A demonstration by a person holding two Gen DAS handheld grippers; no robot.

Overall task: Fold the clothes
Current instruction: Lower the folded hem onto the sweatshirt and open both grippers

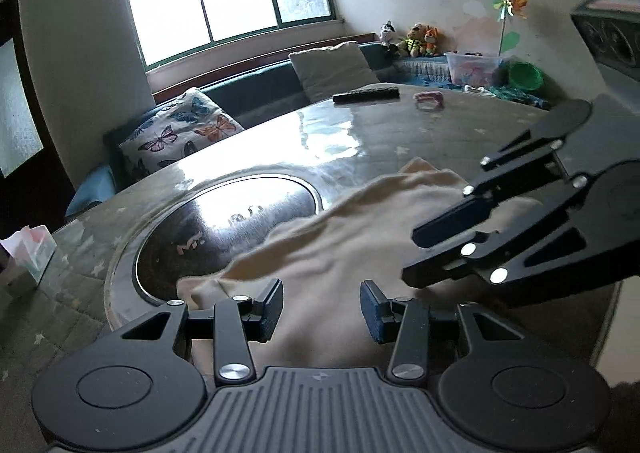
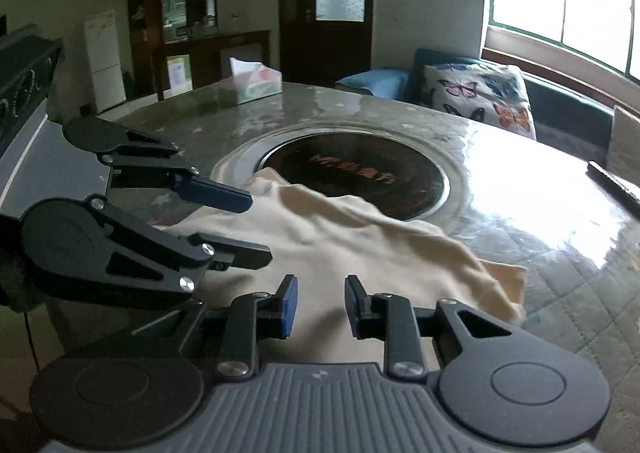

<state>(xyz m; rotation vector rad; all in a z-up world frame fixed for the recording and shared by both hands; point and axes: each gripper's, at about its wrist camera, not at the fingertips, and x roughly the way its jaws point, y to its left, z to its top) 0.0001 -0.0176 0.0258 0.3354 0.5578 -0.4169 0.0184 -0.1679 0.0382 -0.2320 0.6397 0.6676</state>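
A cream garment (image 1: 340,237) lies crumpled on the round table, partly over the dark round hob; it also shows in the right wrist view (image 2: 340,237). My left gripper (image 1: 322,311) is open just above the garment's near edge, with nothing between its pads. My right gripper (image 2: 318,309) is open too, hovering over the garment's near part. In the left wrist view the right gripper (image 1: 416,257) reaches in from the right over the cloth. In the right wrist view the left gripper (image 2: 260,225) reaches in from the left, jaws apart.
The glossy table (image 1: 360,133) has a dark inset hob (image 1: 224,221). A remote (image 1: 366,95) and a small pink object (image 1: 430,99) lie at the far side. A tissue box (image 2: 256,83) stands at the table's edge. A sofa with a butterfly cushion (image 1: 180,133) runs under the window.
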